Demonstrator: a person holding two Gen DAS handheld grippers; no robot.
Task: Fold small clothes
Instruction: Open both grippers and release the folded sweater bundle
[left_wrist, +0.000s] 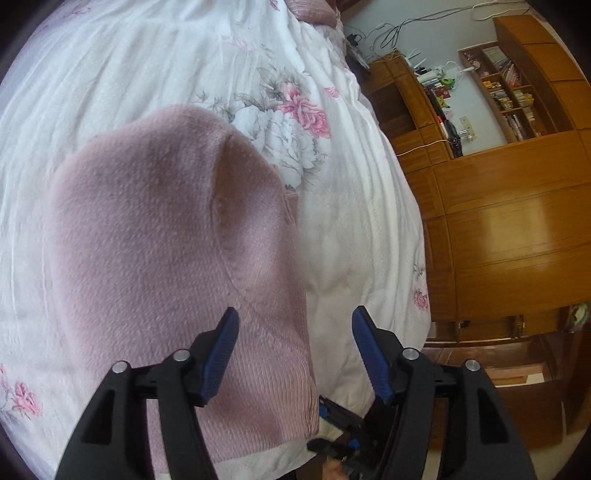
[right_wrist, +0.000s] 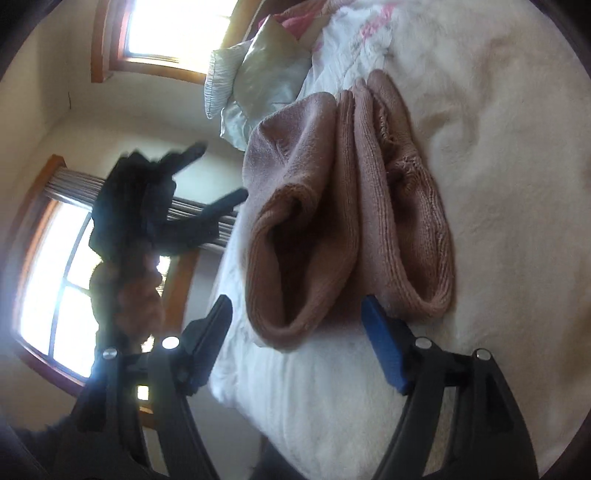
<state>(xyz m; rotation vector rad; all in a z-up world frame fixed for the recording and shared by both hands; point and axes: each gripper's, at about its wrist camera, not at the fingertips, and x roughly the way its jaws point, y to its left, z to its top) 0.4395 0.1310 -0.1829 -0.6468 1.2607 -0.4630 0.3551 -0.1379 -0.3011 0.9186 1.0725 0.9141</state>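
A dusty-pink knitted garment (left_wrist: 162, 236) lies folded on the white floral bedspread (left_wrist: 155, 55). Its ribbed hem points toward my left gripper (left_wrist: 295, 325), which hovers open just above that hem's right corner, nothing between its blue pads. In the right wrist view the same pink garment (right_wrist: 332, 206) shows its folded layers and two open ribbed cuffs facing me. My right gripper (right_wrist: 297, 317) is open just short of those cuffs, empty. My other gripper (right_wrist: 155, 195) appears at the left with a hand behind it, blurred.
The bed edge drops off at the right in the left wrist view, beside a wooden wardrobe (left_wrist: 509, 229) and cluttered shelves (left_wrist: 506, 96). A pale pillow (right_wrist: 255, 74) lies beyond the garment. Windows (right_wrist: 55, 280) with wooden frames are to the left.
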